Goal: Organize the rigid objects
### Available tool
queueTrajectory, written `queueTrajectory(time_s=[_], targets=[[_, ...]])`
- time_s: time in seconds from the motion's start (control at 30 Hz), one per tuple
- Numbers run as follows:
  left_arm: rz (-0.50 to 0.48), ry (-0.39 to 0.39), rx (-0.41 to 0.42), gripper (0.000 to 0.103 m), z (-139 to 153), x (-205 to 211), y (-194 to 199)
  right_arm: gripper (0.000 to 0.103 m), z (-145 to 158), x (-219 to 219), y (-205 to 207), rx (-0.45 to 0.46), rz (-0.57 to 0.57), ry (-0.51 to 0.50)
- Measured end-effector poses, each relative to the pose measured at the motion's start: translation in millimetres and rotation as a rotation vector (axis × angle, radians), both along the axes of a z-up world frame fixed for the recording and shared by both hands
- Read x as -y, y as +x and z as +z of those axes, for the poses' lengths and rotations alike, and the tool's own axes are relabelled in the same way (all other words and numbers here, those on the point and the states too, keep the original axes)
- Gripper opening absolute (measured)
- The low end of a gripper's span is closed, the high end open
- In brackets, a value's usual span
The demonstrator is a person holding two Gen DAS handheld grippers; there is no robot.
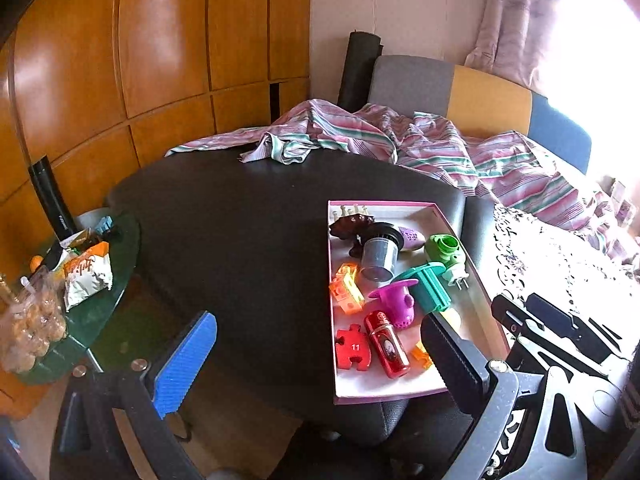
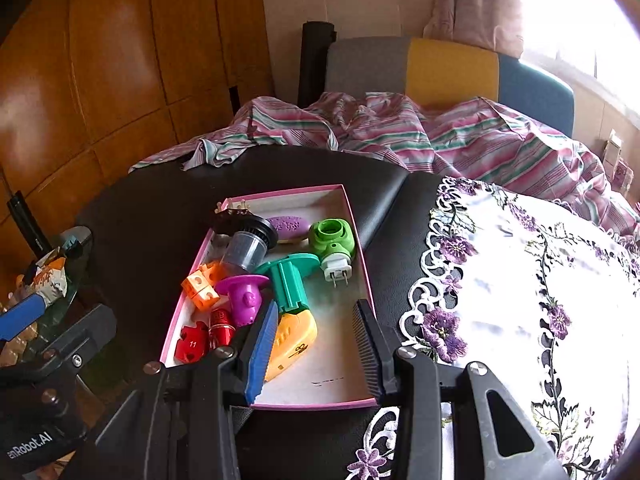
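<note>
Light: daylight from the window (image 2: 580,12), far right of both grippers
Glare: window blown out white; sheen on the wood panels (image 1: 160,40)
Shadows: soft, weak
Focus: mostly sharp; cloth (image 2: 520,280) washed out
Distortion: fisheye bending, dark corners

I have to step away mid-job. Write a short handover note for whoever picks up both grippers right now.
Left gripper: open, empty, hovering over the dark table beside the box.
Right gripper: jaws apart, nothing between them, hovering over the near end of the pink-rimmed box.
In the box: red puzzle piece, red canister, orange block, purple cap, teal tool, yellow piece, green plug, grey cup, purple oval.
Done: no loose toys show on the table or the lace cloth.
Left: cannot tell whether anything remains; check outside these views.
</note>
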State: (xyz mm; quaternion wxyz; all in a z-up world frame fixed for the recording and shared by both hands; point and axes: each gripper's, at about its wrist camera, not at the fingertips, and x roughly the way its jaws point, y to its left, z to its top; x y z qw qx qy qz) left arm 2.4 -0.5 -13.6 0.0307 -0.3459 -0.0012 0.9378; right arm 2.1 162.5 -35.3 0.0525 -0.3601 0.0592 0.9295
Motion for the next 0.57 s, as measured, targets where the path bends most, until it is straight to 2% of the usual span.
queueTrajectory(time_s=[0.37, 0.57], targets=[[0.012, 0.031, 0.001, 0.103, -2.0, 5.9, 0.7, 0.039, -1.9, 4.0, -1.8, 0.011, 0.009, 0.004], [0.027, 0.023, -0.007, 0.102, -3.2, 9.1, -0.4, 0.039, -2.9, 8.2, -2.7, 0.014, 0.023, 0.014]])
